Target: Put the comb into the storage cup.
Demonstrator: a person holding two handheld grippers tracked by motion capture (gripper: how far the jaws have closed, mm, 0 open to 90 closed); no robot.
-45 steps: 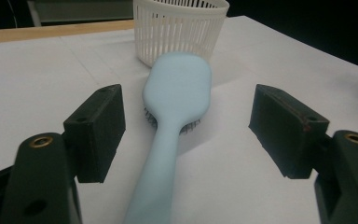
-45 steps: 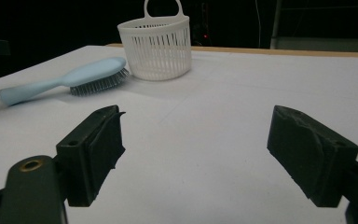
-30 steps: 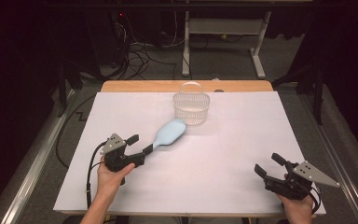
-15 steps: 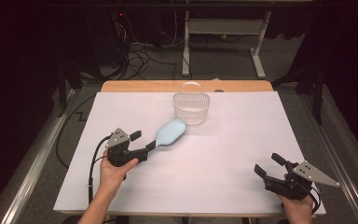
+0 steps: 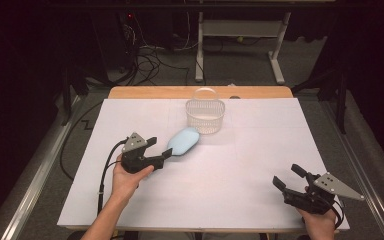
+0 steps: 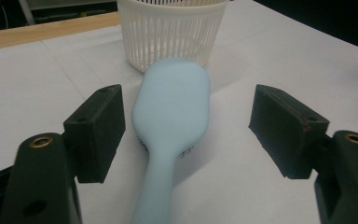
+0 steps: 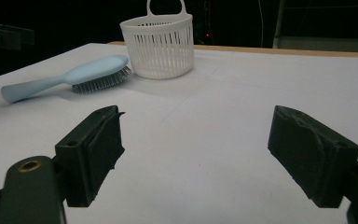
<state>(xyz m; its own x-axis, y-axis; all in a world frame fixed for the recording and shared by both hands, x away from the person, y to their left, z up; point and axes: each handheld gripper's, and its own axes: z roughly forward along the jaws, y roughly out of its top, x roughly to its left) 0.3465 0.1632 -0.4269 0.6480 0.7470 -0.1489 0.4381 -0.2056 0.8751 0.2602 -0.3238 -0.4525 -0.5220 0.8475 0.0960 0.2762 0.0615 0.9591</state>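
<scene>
Left gripper (image 5: 162,148) of mine is spread, pads clear of the brush (image 5: 182,141), whose handle runs between them. From above, that brush lies centre-left of the frame, just below the basket (image 5: 205,114), bristles unseen. Right gripper view shows those bristles facing the table (image 5: 260,165), brush (image 7: 70,76) in its upper left, touching the basket (image 7: 158,44). Left gripper view has the pale blue back (image 6: 173,107) at centre, nearer the left pad (image 6: 98,130). Right gripper (image 5: 290,181) sits spread and bare at the high view's lower right, well apart from the brush.
</scene>
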